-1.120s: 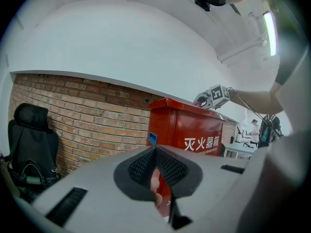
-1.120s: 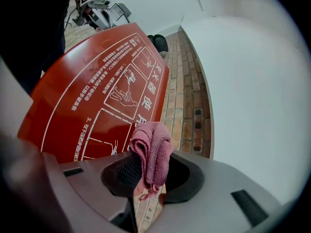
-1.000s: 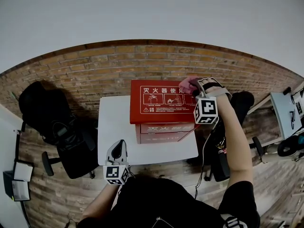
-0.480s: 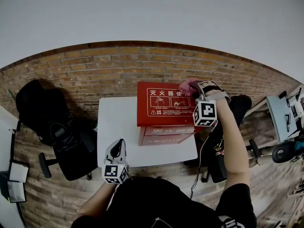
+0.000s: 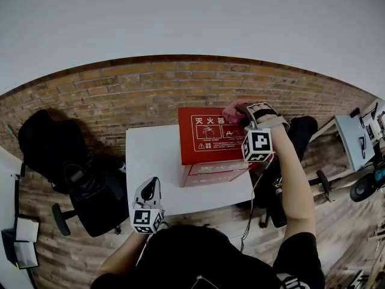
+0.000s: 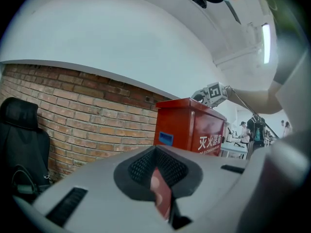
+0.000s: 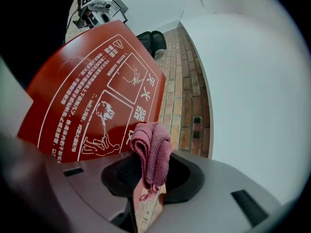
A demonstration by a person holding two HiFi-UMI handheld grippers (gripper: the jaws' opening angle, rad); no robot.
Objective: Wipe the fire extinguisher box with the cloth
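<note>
The red fire extinguisher box [image 5: 207, 142] stands on the right part of a white table [image 5: 153, 161]. White pictograms and writing cover its top [image 7: 92, 98]. My right gripper [image 5: 239, 112] is over the box's far right corner, shut on a folded pink cloth [image 5: 231, 109] [image 7: 152, 149] that sticks up between its jaws next to the box top. Low at the table's front edge, my left gripper [image 5: 148, 191] [image 6: 158, 178] is shut with nothing in it and points toward the box's side [image 6: 190, 126].
A black office chair [image 5: 81, 173] stands left of the table on the brick-pattern floor [image 5: 120, 95]. Behind is a white wall. Another black chair [image 5: 304, 128] is right of the table, and a grey desk [image 5: 355, 137] with items sits at the far right.
The head view has shifted, so the box sits further right in the picture. The right gripper with the cloth stays at the box's far right corner. The left gripper has not moved.
</note>
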